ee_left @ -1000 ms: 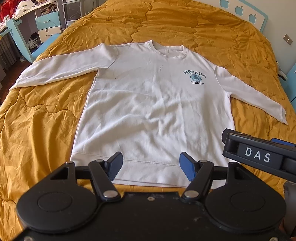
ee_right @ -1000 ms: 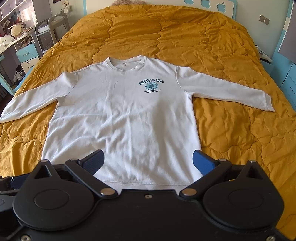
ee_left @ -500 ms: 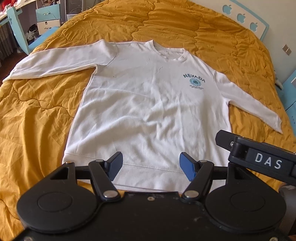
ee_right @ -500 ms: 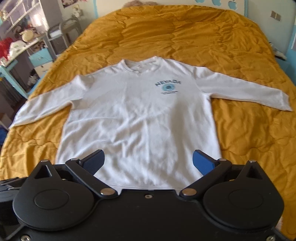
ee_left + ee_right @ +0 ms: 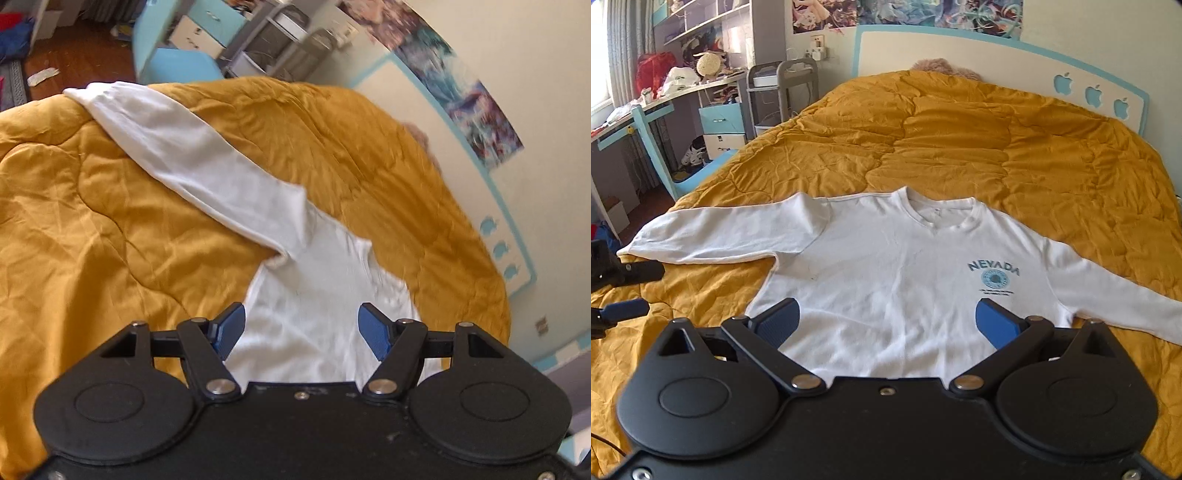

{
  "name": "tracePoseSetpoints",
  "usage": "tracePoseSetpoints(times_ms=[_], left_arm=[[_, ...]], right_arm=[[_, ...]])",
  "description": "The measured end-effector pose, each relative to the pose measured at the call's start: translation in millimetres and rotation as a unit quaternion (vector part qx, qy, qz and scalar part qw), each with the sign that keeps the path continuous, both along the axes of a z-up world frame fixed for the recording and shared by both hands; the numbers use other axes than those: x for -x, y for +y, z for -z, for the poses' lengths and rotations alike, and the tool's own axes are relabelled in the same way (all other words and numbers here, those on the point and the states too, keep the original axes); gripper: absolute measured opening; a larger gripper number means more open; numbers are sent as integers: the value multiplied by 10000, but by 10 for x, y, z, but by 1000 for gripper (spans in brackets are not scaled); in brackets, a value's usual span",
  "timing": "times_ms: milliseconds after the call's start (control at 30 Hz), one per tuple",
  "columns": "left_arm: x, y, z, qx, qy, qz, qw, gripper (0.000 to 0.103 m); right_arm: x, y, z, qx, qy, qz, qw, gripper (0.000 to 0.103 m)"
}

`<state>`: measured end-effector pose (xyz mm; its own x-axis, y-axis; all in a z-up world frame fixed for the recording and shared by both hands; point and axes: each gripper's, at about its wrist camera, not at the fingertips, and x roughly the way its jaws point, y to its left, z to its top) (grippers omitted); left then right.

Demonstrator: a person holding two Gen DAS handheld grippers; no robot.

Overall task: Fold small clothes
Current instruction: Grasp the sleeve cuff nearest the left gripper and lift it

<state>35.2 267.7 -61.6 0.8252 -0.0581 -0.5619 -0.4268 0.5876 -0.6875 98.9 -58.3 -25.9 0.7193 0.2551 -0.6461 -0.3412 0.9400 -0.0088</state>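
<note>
A white long-sleeved sweatshirt (image 5: 886,266) with a blue "NEVADA" print (image 5: 993,267) lies flat, front up, on an orange quilt (image 5: 960,140). Both sleeves are spread out: the left sleeve (image 5: 720,236) reaches the bed's left edge, the right sleeve (image 5: 1108,291) runs off to the right. My right gripper (image 5: 888,321) is open over the sweatshirt's chest. My left gripper (image 5: 303,328) is open and empty above the sweatshirt (image 5: 314,288) near the left armpit, looking along the left sleeve (image 5: 192,155). The left gripper (image 5: 631,291) also shows at the left edge of the right wrist view.
The quilt (image 5: 74,221) drops off at the bed's left edge. Beyond it stand a blue chair (image 5: 665,162), a cluttered desk (image 5: 646,107) and a grey cart (image 5: 779,92). A white headboard (image 5: 1089,92) with apple cut-outs closes the far end.
Both grippers have moved forward from the hem over the sweatshirt. The left one has swung left to face the left sleeve. Both stay open.
</note>
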Motion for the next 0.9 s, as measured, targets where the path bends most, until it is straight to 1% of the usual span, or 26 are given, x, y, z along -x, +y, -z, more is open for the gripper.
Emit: tracePoseSetpoints(times_ms=[67,133,200,233,300,400,433,500,533,567,600,633,767,800,833,900], left_arm=[[-33,405,171,236,-22,-519,9984,71],[-64,758,339,226,-93,-1020,9945,71],[-102,1068,472,106,-274,-1372,9901,69],[-118,1213,533,116,-418,-1550,9870,69],[-151,1464,628,216,-728,-1885,9791,69],[-227,1830,798,527,-872,-2542,9618,68],[-256,1946,839,492,-833,-2724,9573,68],[-330,2078,928,445,-629,-3097,9477,67],[-353,2172,992,566,-610,-3197,9439,66],[-346,2271,1060,706,-656,-3274,9400,64],[-361,2331,1110,839,-723,-3349,9357,64],[-359,2378,1163,901,-825,-3365,9337,63],[-454,2441,1191,805,-1152,-3333,9323,61],[-464,2450,1197,788,-1217,-3341,9313,59],[-493,2448,1206,787,-1270,-3362,9299,53],[-542,2460,1246,891,-1188,-3326,9313,2]], right_arm=[[-121,140,84,-252,-100,-126,9996,103],[-247,278,207,-472,-255,-179,9984,103],[-427,463,362,-345,-183,-242,9989,103],[-515,552,445,-243,-118,-256,9993,103],[-632,677,568,-238,29,-352,9991,102],[-710,779,702,-265,272,-362,9986,102],[-715,798,740,-253,311,-376,9985,102],[-726,846,824,-134,423,-346,9984,103],[-744,873,867,-84,513,-368,9980,103],[-767,896,914,-46,623,-407,9972,103],[-774,914,939,-12,673,-406,9969,103],[-796,945,975,31,707,-420,9966,103],[-862,1066,1069,216,708,-532,9958,102],[-871,1082,1079,227,718,-553,9956,102],[-884,1095,1089,228,739,-551,9955,102],[-895,1109,1111,229,778,-551,9952,102]])
